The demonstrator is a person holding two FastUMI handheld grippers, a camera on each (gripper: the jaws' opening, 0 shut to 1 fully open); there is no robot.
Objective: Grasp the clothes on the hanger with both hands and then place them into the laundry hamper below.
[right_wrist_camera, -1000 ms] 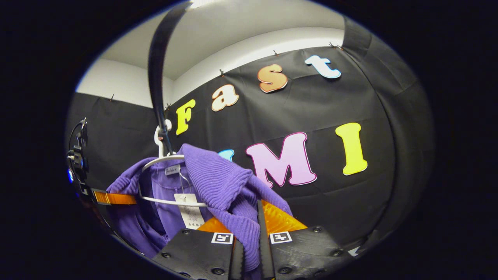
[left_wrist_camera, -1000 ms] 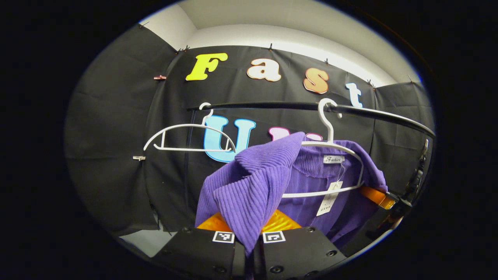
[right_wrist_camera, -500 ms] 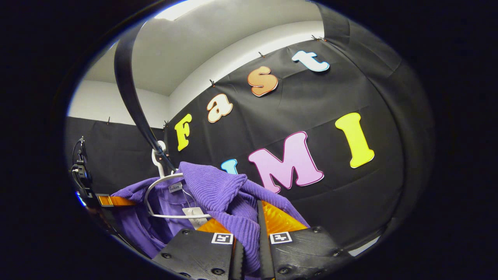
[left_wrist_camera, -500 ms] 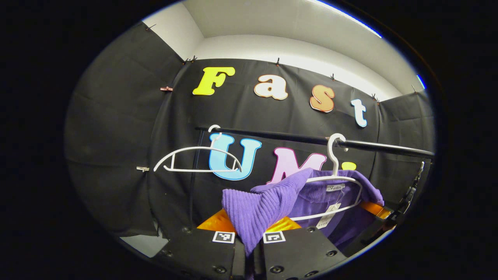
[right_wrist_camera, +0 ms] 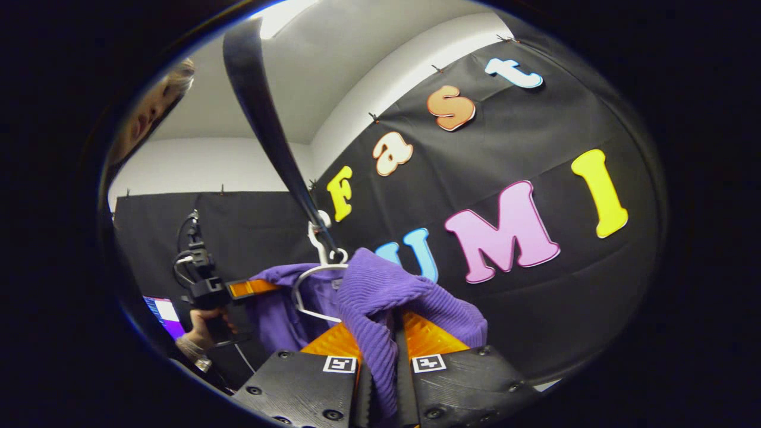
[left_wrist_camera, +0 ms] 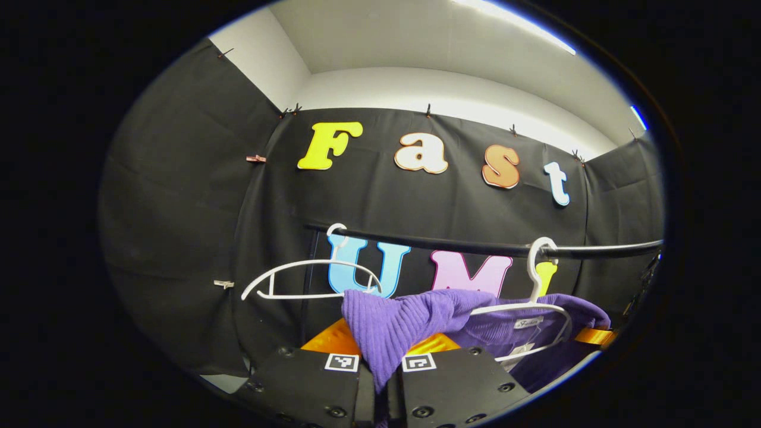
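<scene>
A purple ribbed garment (left_wrist_camera: 410,315) hangs on a white hanger (left_wrist_camera: 550,309) whose hook sits on the black rail (left_wrist_camera: 452,244). My left gripper (left_wrist_camera: 383,353) is shut on one shoulder fold of it, which is drawn out sideways from the hanger. In the right gripper view the same purple garment (right_wrist_camera: 380,291) bunches up over my right gripper (right_wrist_camera: 389,342), which is shut on the other shoulder. The hanger (right_wrist_camera: 309,285) sits just behind it under the rail (right_wrist_camera: 267,125). The left gripper (right_wrist_camera: 244,289) shows farther off at the left, held by a hand (right_wrist_camera: 205,327).
An empty white hanger (left_wrist_camera: 309,279) hangs on the rail left of the garment. The right gripper (left_wrist_camera: 594,337) peeks in at the garment's far side. A person's head (right_wrist_camera: 154,107) is at the upper left and a lit screen (right_wrist_camera: 163,310) at the lower left.
Both grippers have risen with the shoulders still pinched; the rail and hangers now sit lower in the left gripper view. The right gripper view has swung to show the other gripper and hand.
</scene>
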